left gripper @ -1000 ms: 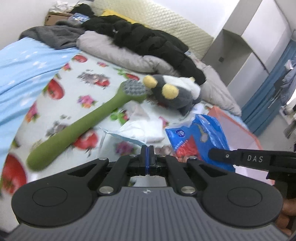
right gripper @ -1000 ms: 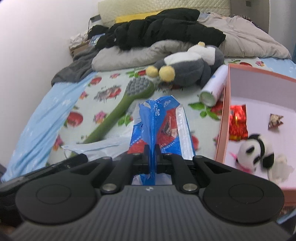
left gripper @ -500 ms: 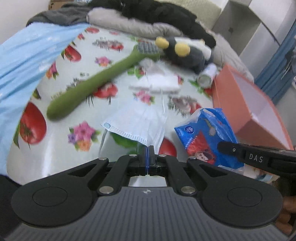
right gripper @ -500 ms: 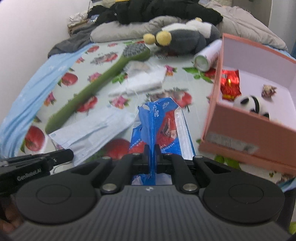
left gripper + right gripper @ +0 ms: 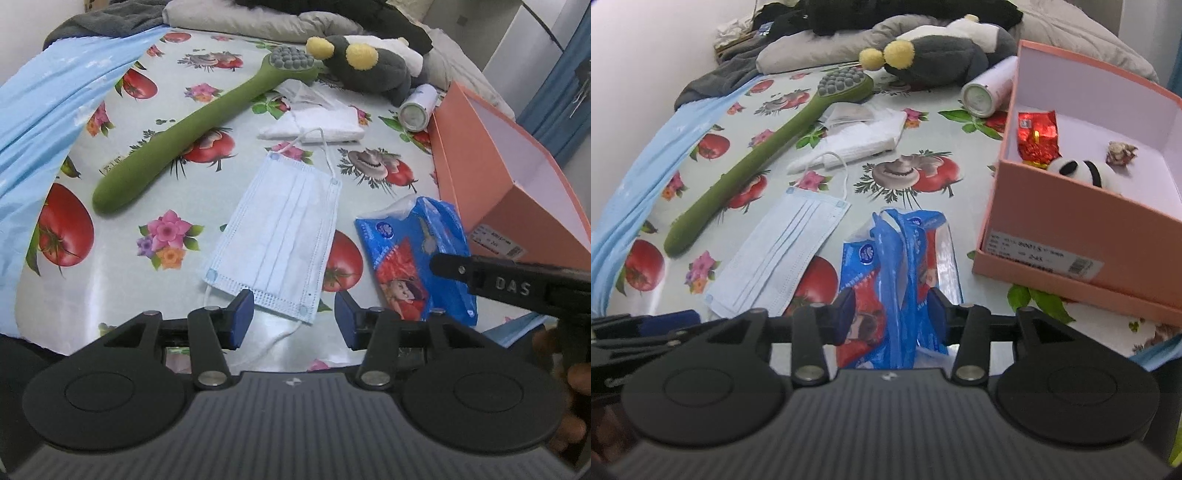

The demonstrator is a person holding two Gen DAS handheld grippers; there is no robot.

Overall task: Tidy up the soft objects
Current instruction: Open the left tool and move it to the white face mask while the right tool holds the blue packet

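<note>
Honestly barely started: only a small panda plush (image 5: 1082,171) sits in my pink cardboard box (image 5: 1071,236); both tongs are opening, the left gripper (image 5: 294,314) over the pale blue face mask (image 5: 280,232), the right gripper (image 5: 892,306) around the blue plastic tissue pack (image 5: 897,258).

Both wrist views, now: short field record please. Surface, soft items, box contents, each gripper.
surface: bed with fruit-print sheet
face mask: flat on sheet, near edge between left gripper's pads
blue packet: between right gripper's pads, not pinched
left gripper: jaws opening
right gripper: jaws opening
pink box: open; holds panda plush, red foil pack
other: green brush, grey plush, white cloth
</note>
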